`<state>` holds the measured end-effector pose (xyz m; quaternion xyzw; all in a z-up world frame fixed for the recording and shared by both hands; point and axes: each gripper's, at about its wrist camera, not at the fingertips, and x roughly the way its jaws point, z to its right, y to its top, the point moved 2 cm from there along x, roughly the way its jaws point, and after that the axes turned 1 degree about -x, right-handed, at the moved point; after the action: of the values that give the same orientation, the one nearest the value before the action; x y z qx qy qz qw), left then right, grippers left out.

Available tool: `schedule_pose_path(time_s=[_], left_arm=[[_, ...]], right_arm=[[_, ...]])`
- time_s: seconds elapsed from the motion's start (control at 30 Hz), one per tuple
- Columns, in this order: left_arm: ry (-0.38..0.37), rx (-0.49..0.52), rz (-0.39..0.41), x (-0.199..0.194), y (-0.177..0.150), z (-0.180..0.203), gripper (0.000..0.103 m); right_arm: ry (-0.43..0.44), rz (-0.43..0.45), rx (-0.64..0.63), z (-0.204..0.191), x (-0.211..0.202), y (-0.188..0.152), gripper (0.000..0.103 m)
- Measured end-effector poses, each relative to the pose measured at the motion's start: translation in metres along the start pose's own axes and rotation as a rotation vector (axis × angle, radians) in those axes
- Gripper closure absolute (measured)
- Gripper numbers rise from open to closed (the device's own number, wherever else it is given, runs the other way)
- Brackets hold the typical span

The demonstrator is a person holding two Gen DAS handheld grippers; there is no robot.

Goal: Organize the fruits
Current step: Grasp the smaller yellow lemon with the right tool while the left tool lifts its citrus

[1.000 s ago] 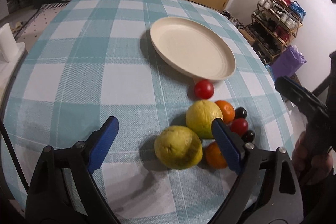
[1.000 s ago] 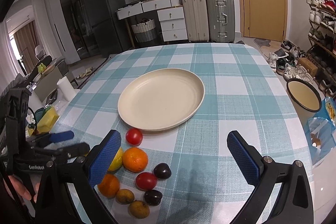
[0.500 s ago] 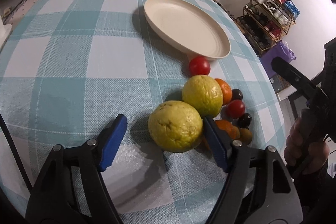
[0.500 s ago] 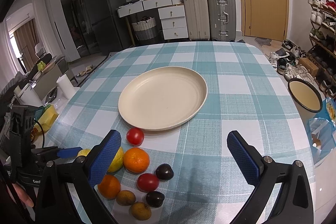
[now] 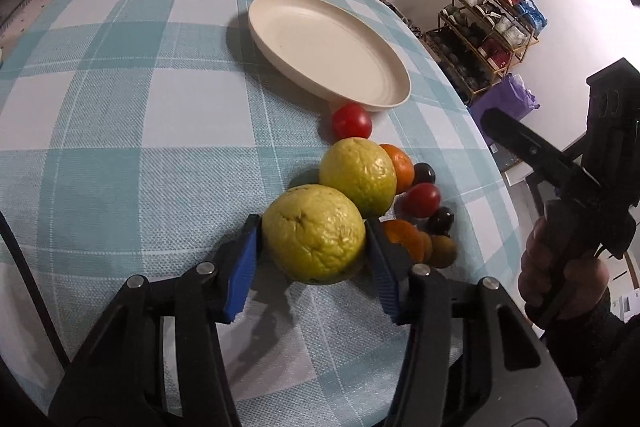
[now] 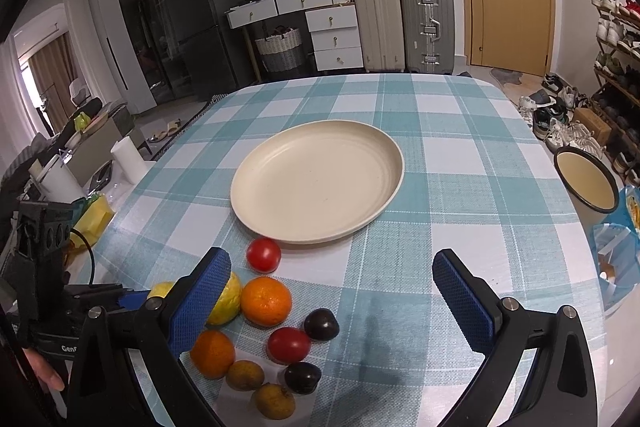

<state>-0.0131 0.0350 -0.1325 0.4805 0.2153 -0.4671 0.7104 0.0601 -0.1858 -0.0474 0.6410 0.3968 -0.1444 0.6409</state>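
Observation:
My left gripper (image 5: 311, 223) is closing its jaws around the nearer yellow-green fruit (image 5: 314, 233), and both blue pads touch its sides. Behind it lie a second yellow-green fruit (image 5: 358, 175), an orange (image 5: 398, 165), two red tomatoes (image 5: 351, 121) (image 5: 422, 199), dark plums (image 5: 424, 173) and small brown fruits (image 5: 442, 251). The cream plate (image 5: 328, 47) is empty. My right gripper (image 6: 331, 259) is open above the cloth, with nothing between its fingers. In the right wrist view, its left finger hides most of the held fruit (image 6: 160, 289).
The checked tablecloth (image 6: 460, 131) covers a round table whose edge drops off close behind the fruit cluster. A hand (image 5: 560, 267) holds the right gripper at the right. An enamel bowl (image 6: 586, 183) and bags sit beyond the right edge, with paper rolls (image 6: 128, 159) on the left.
The left jaws have closed in from wide apart until the pads meet the nearer yellow-green fruit, and the gripper has tipped down towards it. The right gripper has stayed still.

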Motion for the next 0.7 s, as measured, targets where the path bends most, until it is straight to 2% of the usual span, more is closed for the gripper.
schedule_pose_path(time_s=[0.3,0.43,0.53,0.7], left_arm=[[0.005,-0.039,-0.001,-0.008,0.0,-0.018,0.054],[0.001,-0.047,0.008,-0.014,-0.002,-0.026,0.055],[0.004,-0.042,0.021,-0.019,-0.003,-0.03,0.054],[0.001,-0.063,0.041,-0.028,-0.002,-0.04,0.054]], right_arm=[[0.067,-0.04,-0.054,-0.017,0.006,-0.001,0.0],[0.173,-0.072,-0.053,-0.029,0.008,0.0,0.0],[0.177,-0.09,-0.1,-0.043,0.012,0.0,0.0],[0.23,-0.164,-0.129,-0.061,0.027,-0.003,0.0]])
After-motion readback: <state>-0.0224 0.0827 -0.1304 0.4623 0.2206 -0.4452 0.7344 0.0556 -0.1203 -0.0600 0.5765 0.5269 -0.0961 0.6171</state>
